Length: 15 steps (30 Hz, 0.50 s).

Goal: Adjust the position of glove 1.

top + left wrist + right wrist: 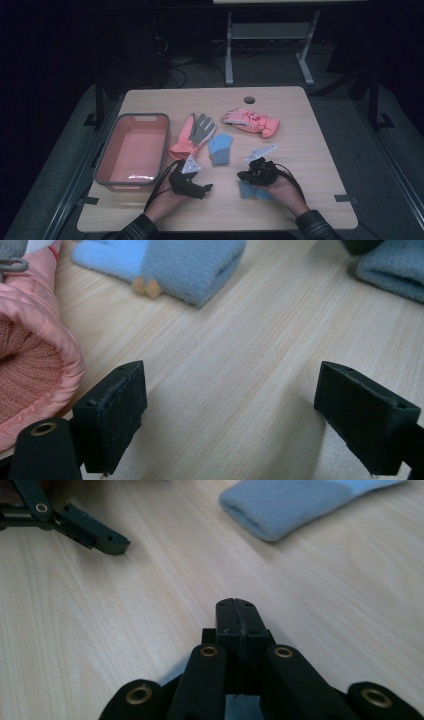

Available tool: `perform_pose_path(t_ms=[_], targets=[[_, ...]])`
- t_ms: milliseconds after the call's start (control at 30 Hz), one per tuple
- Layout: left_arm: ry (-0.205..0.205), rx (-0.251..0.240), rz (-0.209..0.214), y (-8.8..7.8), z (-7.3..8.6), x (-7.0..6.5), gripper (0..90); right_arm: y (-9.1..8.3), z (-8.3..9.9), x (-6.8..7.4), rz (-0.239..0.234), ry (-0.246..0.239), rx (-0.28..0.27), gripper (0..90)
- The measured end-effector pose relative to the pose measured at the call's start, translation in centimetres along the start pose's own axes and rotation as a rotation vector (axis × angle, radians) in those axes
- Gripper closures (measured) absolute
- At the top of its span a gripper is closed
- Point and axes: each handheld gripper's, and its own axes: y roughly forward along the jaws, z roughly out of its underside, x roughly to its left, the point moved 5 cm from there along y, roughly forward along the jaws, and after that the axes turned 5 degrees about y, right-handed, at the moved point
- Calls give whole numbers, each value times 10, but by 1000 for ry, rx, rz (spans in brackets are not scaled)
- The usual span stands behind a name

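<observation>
From above, you are resting your left gripper [200,189] beside the empty pink bin [111,150] — none of the gloves is in it yet, so all the sorting is waiting. Your right gripper [246,176] is sitting over a blue glove [248,191] by your hand. In the left gripper view the jaws are standing wide apart over bare table [225,390], the other blue glove [190,265] lying well ahead. In the right gripper view the jaws are pressing together — nothing between them.
</observation>
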Motion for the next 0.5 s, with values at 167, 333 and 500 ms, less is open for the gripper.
perform_pose_path(t_ms=[167, 333, 500], targets=[[-1, -2, -1, 0, 0, 0, 127, -27, 15, -15, 37, 40, -16, 897], [1, -1, 0, 0, 0, 0, 127, -47, 29, -22, 71, 77, -32, 898], [0, -1, 0, 0, 0, 0, 127, -66, 49, -29, 92, 132, -47, 898]])
